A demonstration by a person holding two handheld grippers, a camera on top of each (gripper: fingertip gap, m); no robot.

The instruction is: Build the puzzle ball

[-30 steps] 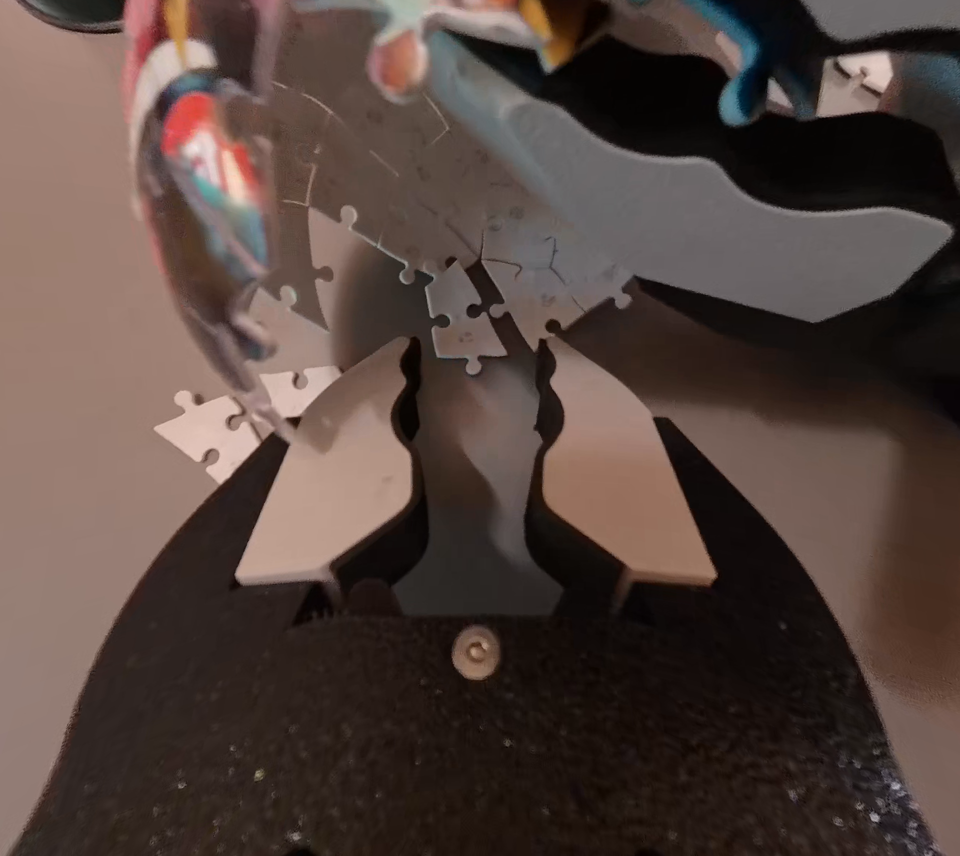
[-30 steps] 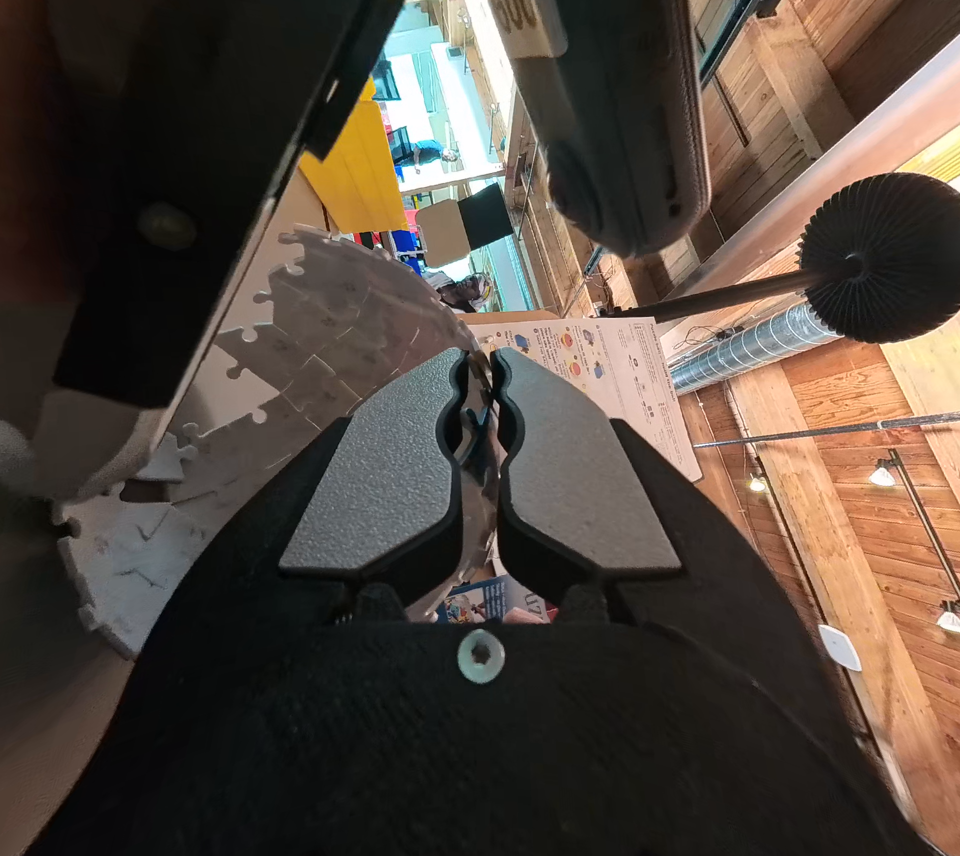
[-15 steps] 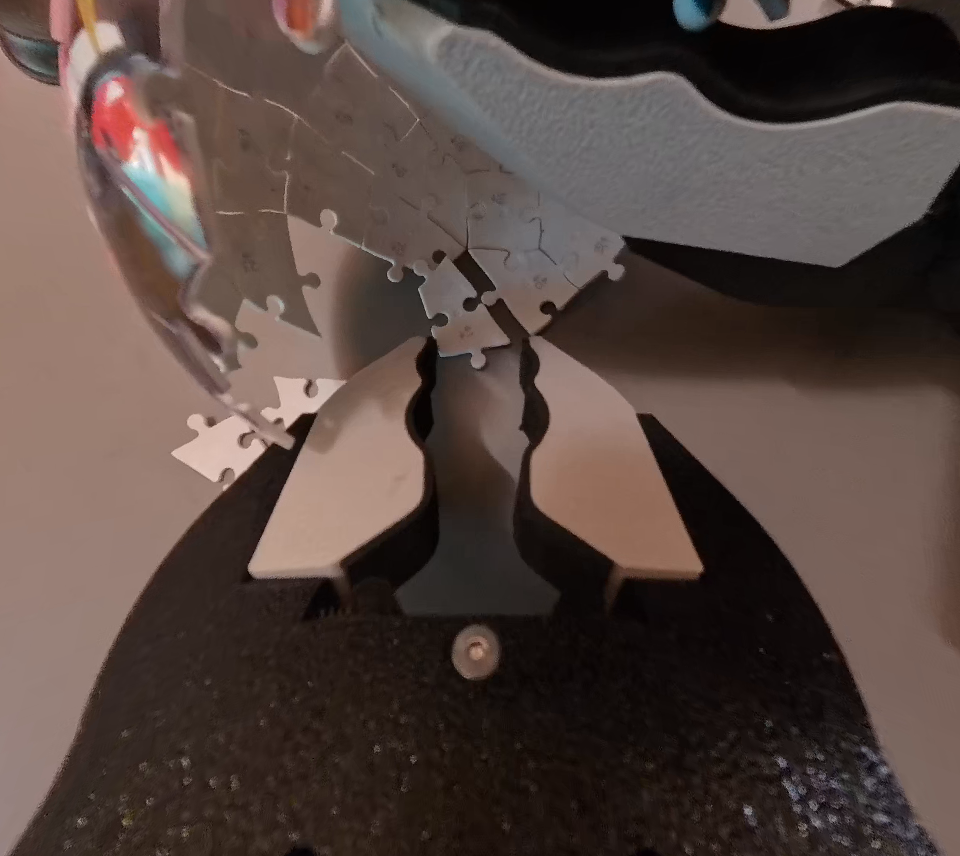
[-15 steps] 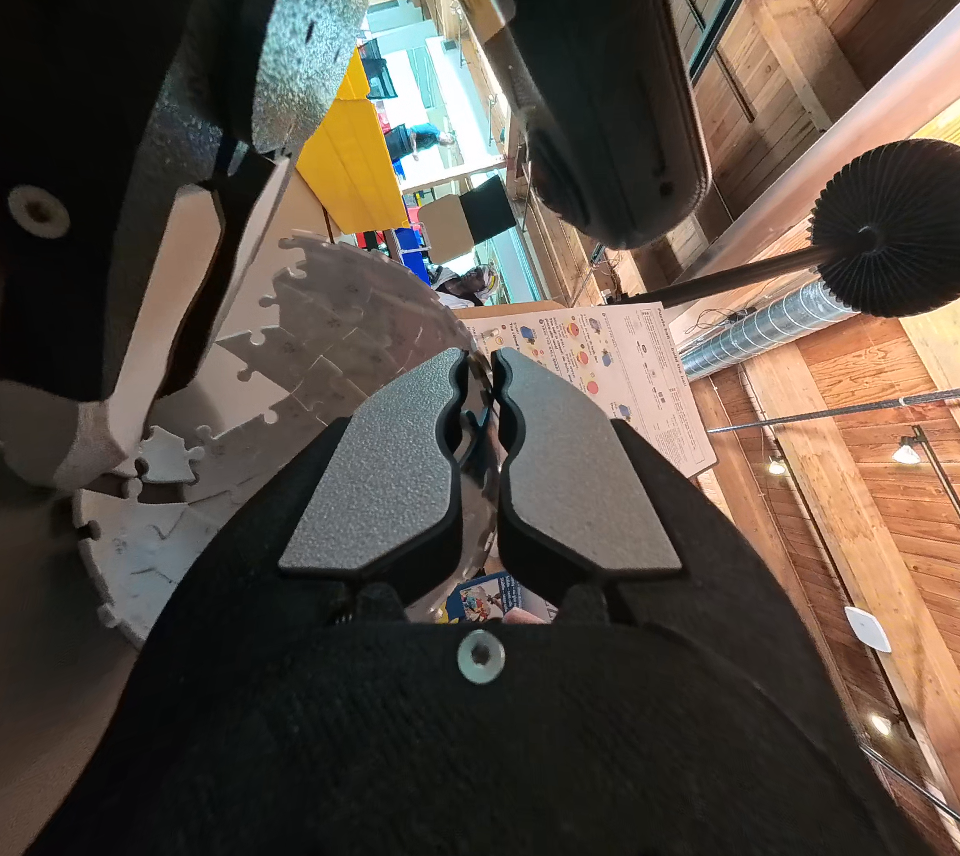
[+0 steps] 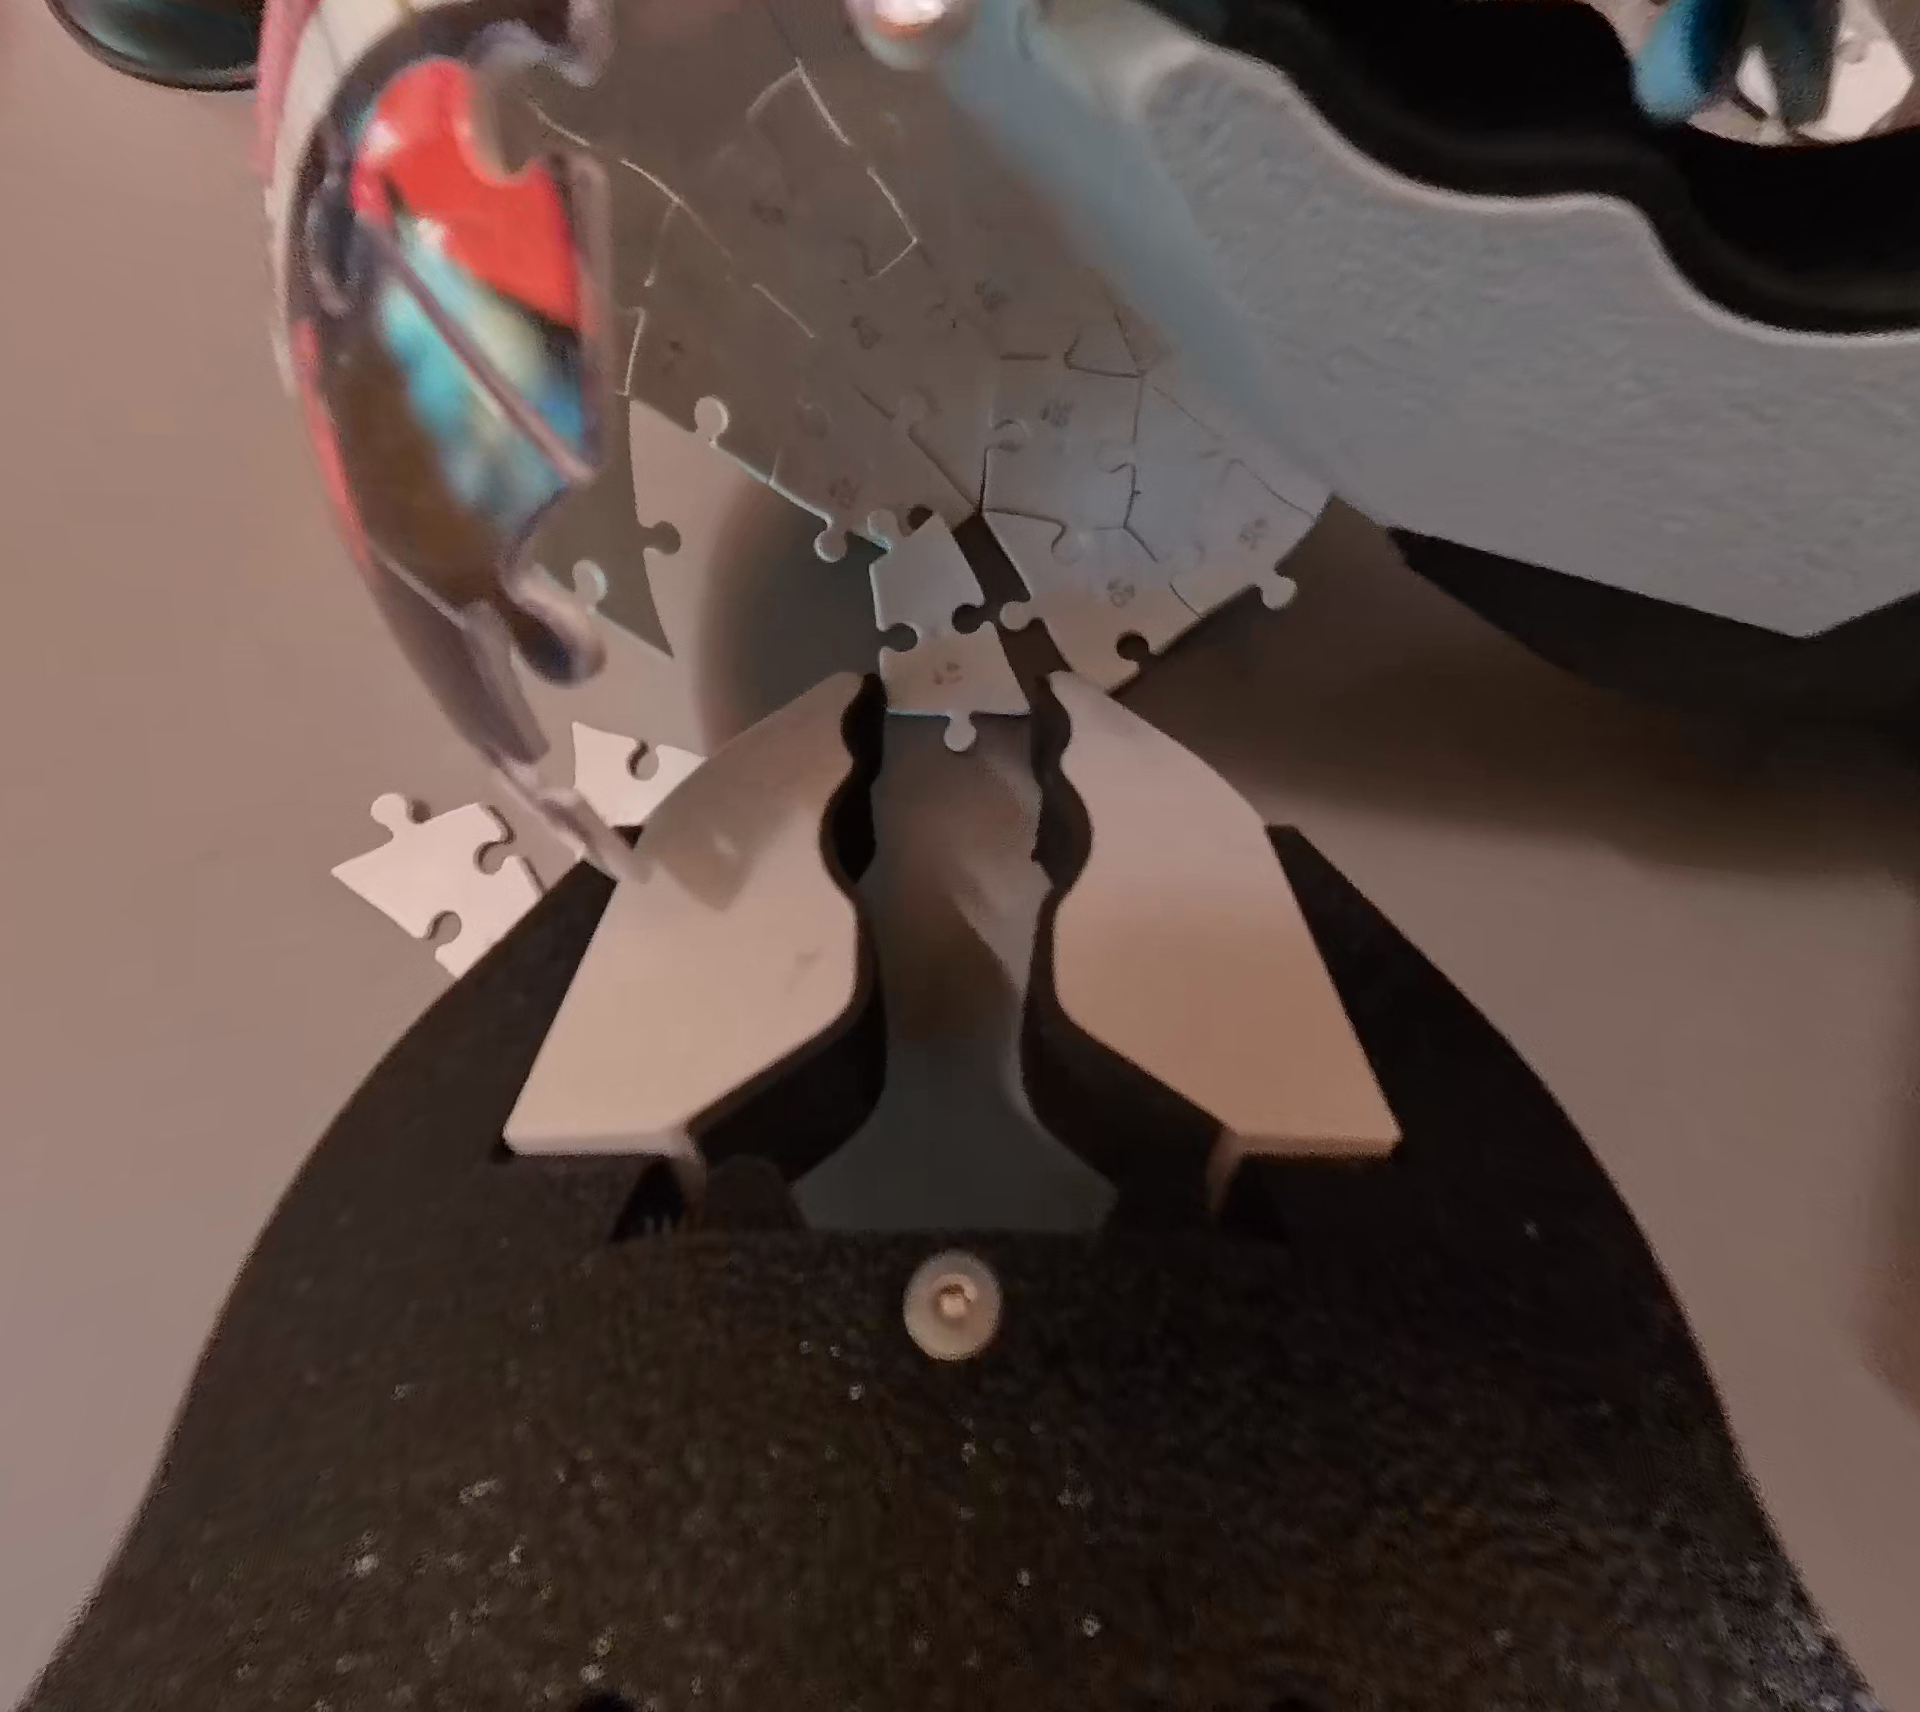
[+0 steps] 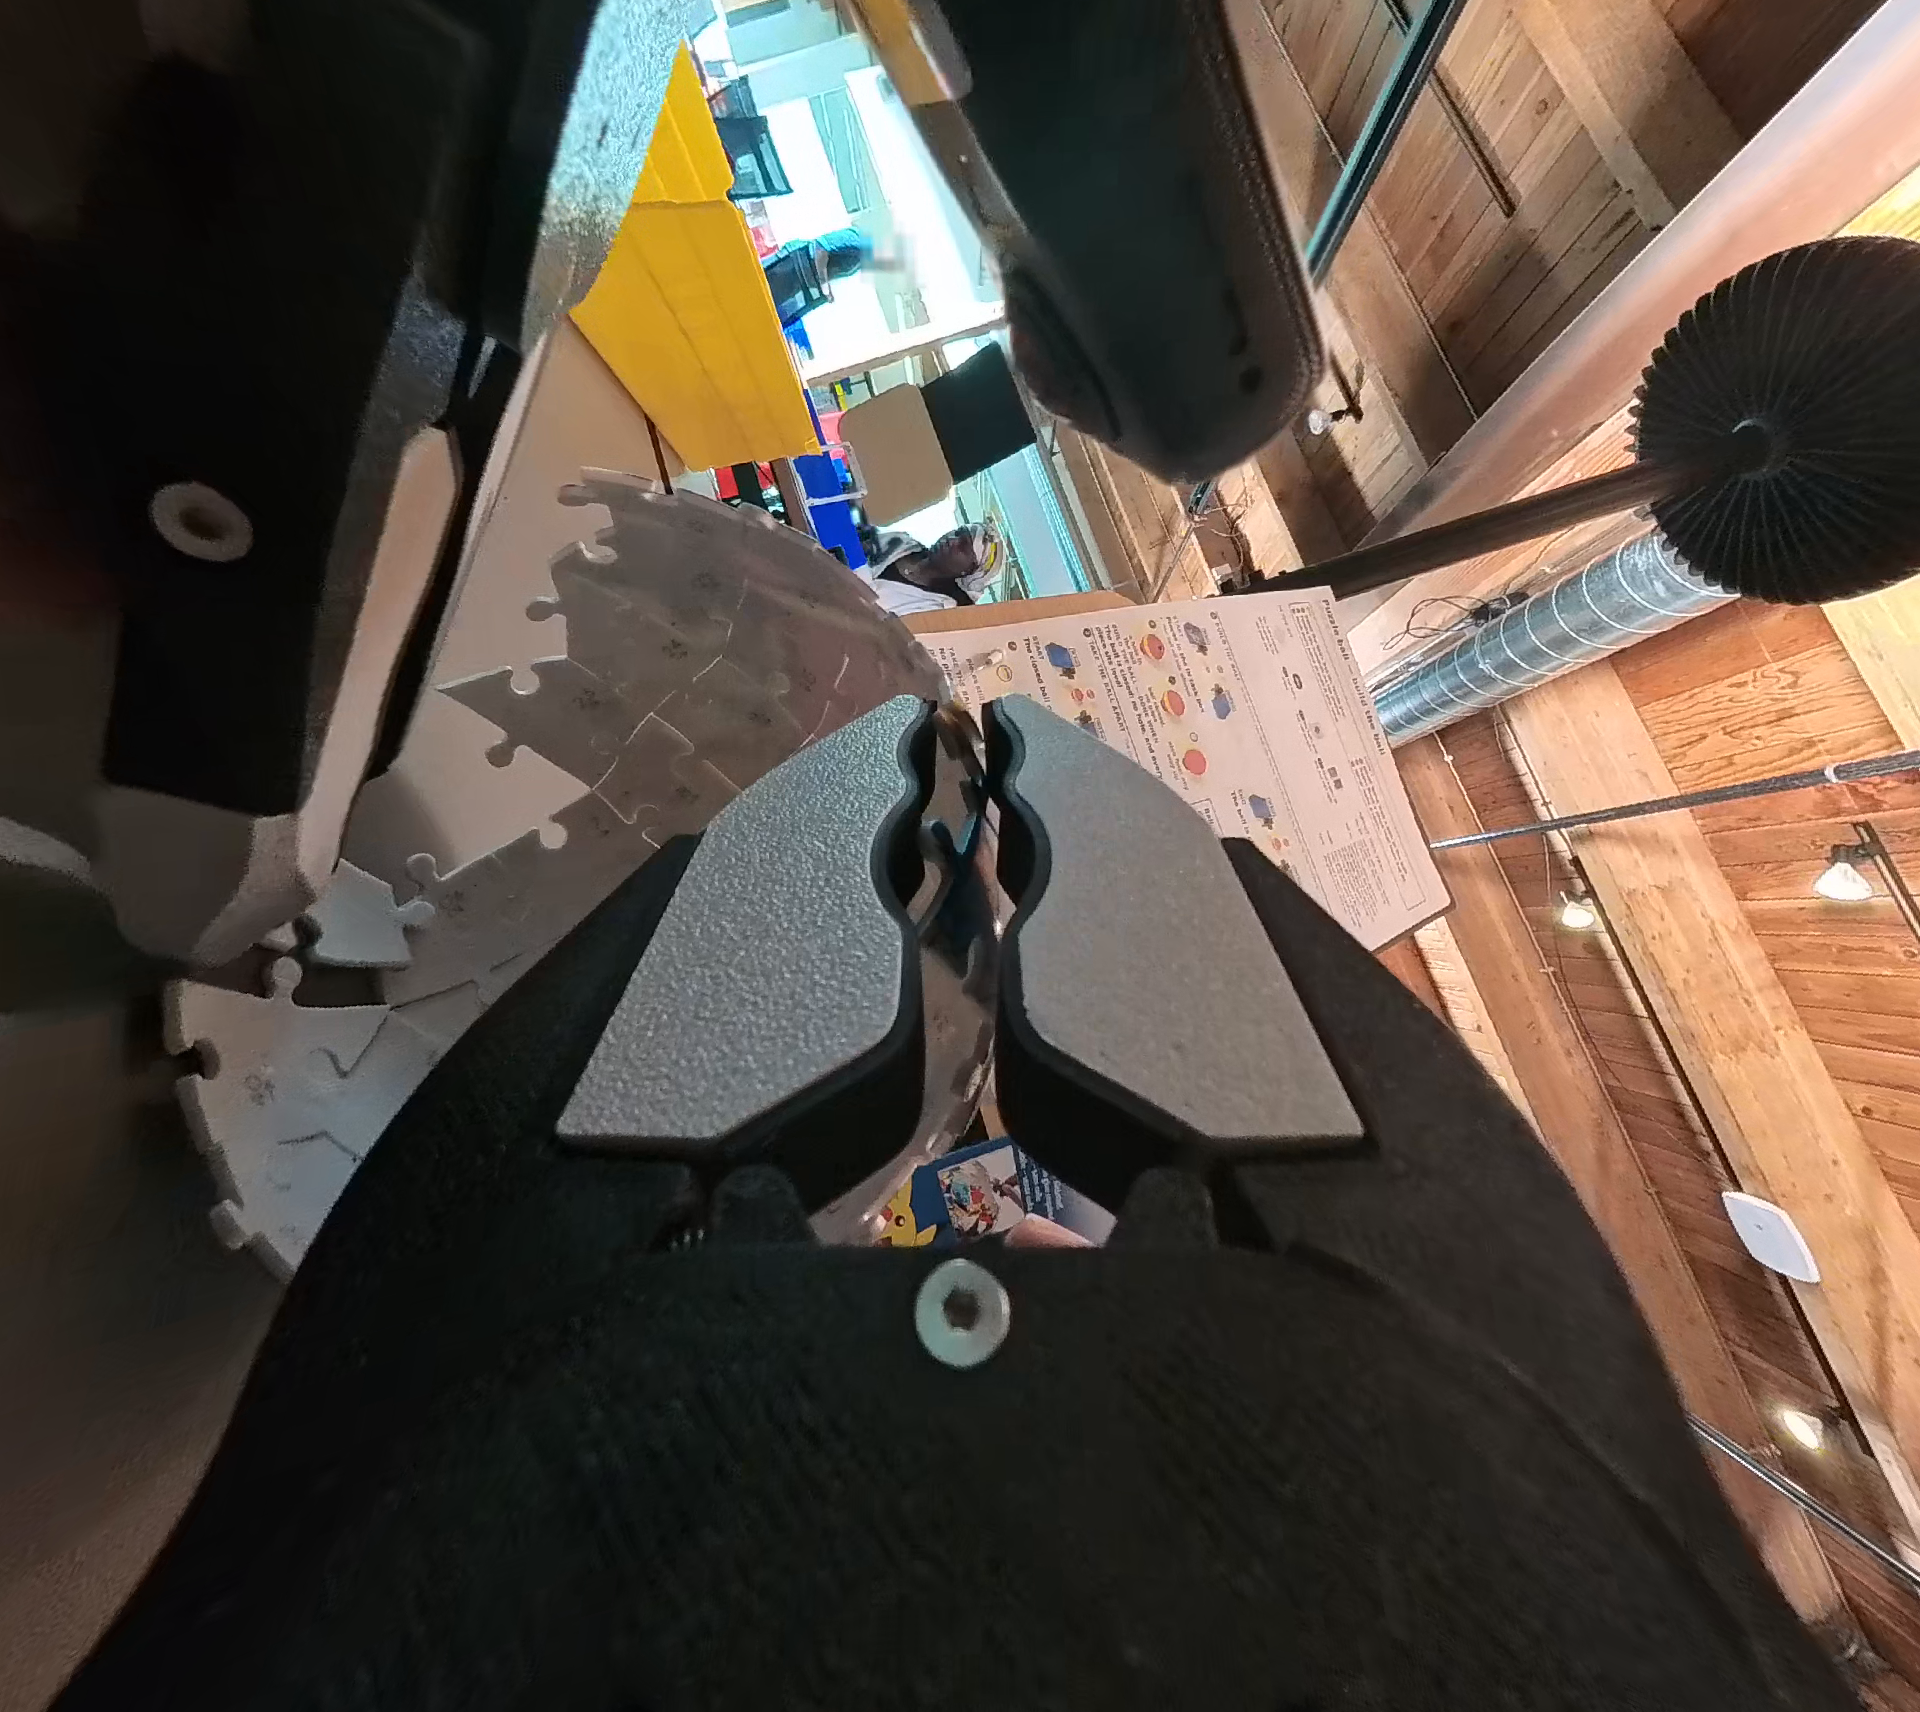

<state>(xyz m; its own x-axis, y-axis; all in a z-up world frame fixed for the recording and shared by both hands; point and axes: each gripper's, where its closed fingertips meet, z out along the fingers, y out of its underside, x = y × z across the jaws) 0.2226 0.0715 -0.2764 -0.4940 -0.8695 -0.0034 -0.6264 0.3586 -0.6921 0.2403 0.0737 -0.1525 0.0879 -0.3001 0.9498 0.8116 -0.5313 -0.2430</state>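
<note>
- Beneath everything lay a plain beige tabletop [image 5: 156,623], with two loose white puzzle pieces [image 5: 436,862] lying face down on it at the left, just beside the shell's lower rim.
- Further right, the half-built puzzle ball, a curved shell of interlocked plastic pieces, colourful outside and pale grey inside [image 5: 831,291], hung above the table with its hollow turned toward the left gripper.
- At the shell's lower edge one small grey wedge-shaped piece [image 5: 935,623] stood slightly askew, a dark gap along its right side.
- The left gripper [image 5: 956,727] sat directly below that piece, its pale fingers narrowly parted and holding nothing I could see, tips just at the piece's tab; it was the nearer tool, and the wedge's long axis ran in line with its fingers.
- At the right, the right gripper [image 6: 961,722] was clamped on the shell's rim, steadying it.
- I judged a short forward push would seat the piece.
</note>
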